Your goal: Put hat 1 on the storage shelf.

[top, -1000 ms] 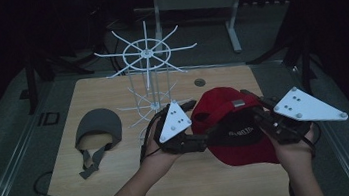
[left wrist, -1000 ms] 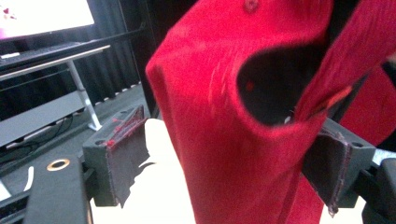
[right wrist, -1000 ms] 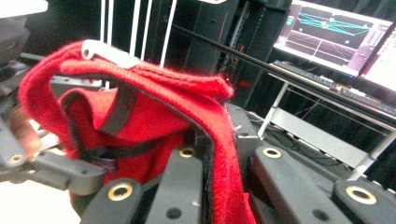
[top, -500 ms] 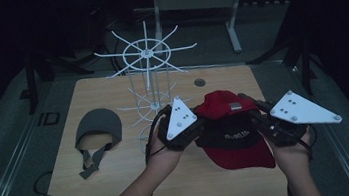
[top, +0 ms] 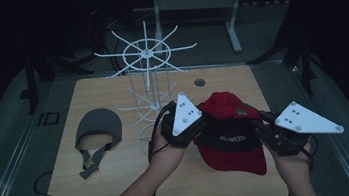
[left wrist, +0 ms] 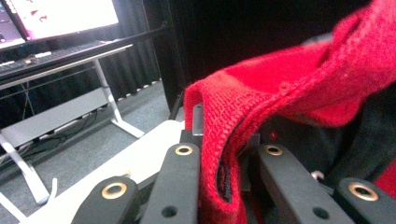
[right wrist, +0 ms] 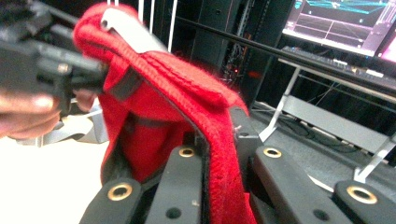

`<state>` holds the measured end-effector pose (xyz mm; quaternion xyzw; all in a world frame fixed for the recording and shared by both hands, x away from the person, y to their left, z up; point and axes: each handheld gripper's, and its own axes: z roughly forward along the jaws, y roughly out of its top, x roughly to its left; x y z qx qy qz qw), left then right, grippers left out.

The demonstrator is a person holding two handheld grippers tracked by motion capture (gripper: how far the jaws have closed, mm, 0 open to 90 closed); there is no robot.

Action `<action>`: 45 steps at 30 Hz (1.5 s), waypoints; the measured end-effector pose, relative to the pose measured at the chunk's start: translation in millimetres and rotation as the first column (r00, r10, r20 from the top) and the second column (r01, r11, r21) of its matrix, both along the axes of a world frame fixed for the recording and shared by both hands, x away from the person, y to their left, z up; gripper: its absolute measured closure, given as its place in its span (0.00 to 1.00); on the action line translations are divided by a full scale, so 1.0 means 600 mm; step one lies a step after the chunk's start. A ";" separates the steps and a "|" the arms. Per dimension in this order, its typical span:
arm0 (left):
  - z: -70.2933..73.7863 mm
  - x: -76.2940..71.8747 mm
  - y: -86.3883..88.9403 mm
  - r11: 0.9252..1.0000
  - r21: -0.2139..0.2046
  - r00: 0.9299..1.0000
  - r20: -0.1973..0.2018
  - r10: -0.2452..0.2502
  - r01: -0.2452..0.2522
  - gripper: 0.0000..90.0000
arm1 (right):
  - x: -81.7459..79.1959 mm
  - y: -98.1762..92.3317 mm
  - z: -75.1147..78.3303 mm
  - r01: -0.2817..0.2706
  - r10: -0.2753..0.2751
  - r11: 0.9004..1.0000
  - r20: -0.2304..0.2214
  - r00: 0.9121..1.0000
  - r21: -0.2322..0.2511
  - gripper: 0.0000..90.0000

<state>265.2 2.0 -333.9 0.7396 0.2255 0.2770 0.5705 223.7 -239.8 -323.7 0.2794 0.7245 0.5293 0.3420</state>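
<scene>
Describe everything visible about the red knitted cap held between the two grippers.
The red knitted cap has a stiff red brim toward the person, a black band with small white lettering across its front, and a dark lining along the rim. It hangs above the wooden table, right of the white wire rack. The left gripper and right gripper each clamp its rim from opposite sides; the left jaws have just closed on the fabric.

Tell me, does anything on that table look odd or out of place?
Nothing looks damaged or spilled. The red cap is gripped by its edge between the left gripper and right gripper, the grey cap lies flat, and the white wire rack stands upright.
</scene>
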 end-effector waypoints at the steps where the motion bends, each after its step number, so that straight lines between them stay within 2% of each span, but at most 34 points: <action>1: 0.002 0.001 0.000 1.000 -0.004 1.000 -0.001 0.001 -0.001 0.94 | -0.001 -0.001 -0.004 0.002 -0.002 1.000 -0.003 1.000 0.006 0.95; 4: 0.005 0.003 -0.002 1.000 -0.009 1.000 0.003 0.010 -0.010 0.95 | -0.005 -0.005 -0.013 -0.003 0.004 1.000 -0.020 1.000 0.026 0.94; 6: 0.007 0.002 -0.005 1.000 -0.005 1.000 0.009 0.016 -0.016 0.95 | -0.008 -0.005 -0.017 -0.004 0.004 1.000 -0.020 1.000 0.021 0.94; 17: 0.019 -0.003 -0.020 1.000 -0.001 1.000 0.027 -0.012 0.012 0.95 | -0.023 -0.014 -0.036 -0.019 0.022 0.998 -0.048 0.999 0.053 0.90; 19: 0.022 -0.003 -0.020 1.000 -0.007 0.999 0.029 -0.018 0.019 0.95 | -0.030 -0.015 -0.041 -0.041 0.044 0.998 -0.057 0.997 0.045 0.83; 20: 0.024 -0.004 -0.020 1.000 -0.011 0.999 0.029 -0.024 0.024 0.95 | -0.036 -0.017 -0.045 -0.062 0.065 0.997 -0.060 0.996 0.043 0.75; 21: 0.024 -0.004 -0.020 1.000 -0.011 0.999 0.029 -0.024 0.024 0.95 | -0.036 -0.017 -0.045 -0.062 0.065 0.997 -0.060 0.996 0.043 0.75; 23: 0.025 -0.005 -0.019 0.999 -0.014 0.998 0.030 -0.047 0.047 0.95 | -0.046 -0.019 -0.047 -0.088 0.089 0.996 -0.045 0.995 0.024 0.66; 25: 0.025 -0.006 -0.018 0.999 -0.013 0.999 0.034 -0.041 0.042 0.94 | -0.057 -0.024 -0.046 -0.119 0.120 0.993 -0.032 0.992 0.026 0.60; 27: 0.023 -0.005 -0.014 0.998 -0.007 0.997 0.039 -0.065 0.065 0.94 | -0.061 -0.026 -0.044 -0.124 0.125 0.992 -0.028 0.992 0.027 0.57; 28: 0.023 -0.005 -0.013 0.998 0.001 0.998 0.043 -0.056 0.056 0.94 | -0.068 -0.031 -0.039 -0.155 0.156 0.988 -0.020 0.988 0.020 0.54; 29: 0.022 -0.003 -0.009 0.998 0.000 0.998 0.038 -0.056 0.056 0.94 | -0.068 -0.031 -0.039 -0.155 0.156 0.988 -0.020 0.988 0.020 0.54; 31: 0.020 0.003 -0.001 0.995 -0.021 0.995 0.026 -0.095 0.095 0.94 | -0.074 -0.036 -0.033 -0.169 0.170 0.985 -0.013 0.985 0.023 0.52; 32: 0.018 0.006 0.004 0.989 -0.033 0.989 0.031 -0.146 0.147 0.94 | -0.074 -0.038 -0.031 -0.182 0.182 0.983 -0.012 0.983 0.022 0.51; 33: 0.016 0.008 0.008 0.982 -0.024 0.982 0.041 -0.184 0.185 0.94 | -0.073 -0.042 -0.030 -0.180 0.181 0.983 -0.011 0.983 0.026 0.50; 34: 0.014 0.008 0.012 0.978 -0.009 0.977 0.044 -0.208 0.208 0.94 | -0.061 -0.047 -0.028 -0.160 0.161 0.987 -0.027 0.987 0.019 0.49; 36: 0.011 0.008 0.018 0.968 0.006 0.967 0.052 -0.250 0.250 0.94 | -0.056 -0.047 -0.028 -0.159 0.160 0.987 -0.037 0.986 0.015 0.49; 37: 0.010 0.009 0.020 0.967 0.020 0.965 0.051 -0.256 0.255 0.94 | -0.050 -0.048 -0.029 -0.159 0.159 0.987 -0.044 0.986 0.012 0.50; 38: 0.008 0.010 0.024 0.954 0.020 0.953 0.039 -0.300 0.300 0.94 | -0.044 -0.048 -0.029 -0.171 0.172 0.985 -0.051 0.984 0.012 0.51; 39: 0.006 0.010 0.026 0.947 0.022 0.946 0.047 -0.321 0.321 0.94 | -0.038 -0.047 -0.030 -0.188 0.188 0.982 -0.058 0.980 0.006 0.52; 40: 0.006 0.010 0.029 0.941 0.031 0.940 0.038 -0.339 0.338 0.94 | -0.034 -0.045 -0.031 -0.196 0.196 0.981 -0.057 0.979 -0.004 0.53; 41: 0.004 0.010 0.032 0.925 0.028 0.925 0.034 -0.379 0.378 0.94 | -0.030 -0.043 -0.031 -0.212 0.211 0.977 -0.061 0.976 -0.009 0.53; 43: 0.002 0.008 0.033 0.913 0.026 0.912 0.038 -0.409 0.408 0.94 | -0.025 -0.038 -0.030 -0.244 0.243 0.970 -0.067 0.968 -0.003 0.54; 44: 0.001 0.007 0.035 0.898 0.021 0.898 0.039 -0.439 0.439 0.94 | -0.023 -0.035 -0.030 -0.247 0.247 0.969 -0.071 0.967 0.000 0.54; 45: 0.000 0.006 0.034 0.898 0.025 0.898 0.040 -0.439 0.438 0.94 | -0.021 -0.031 -0.030 -0.263 0.262 0.965 -0.078 0.962 -0.001 0.54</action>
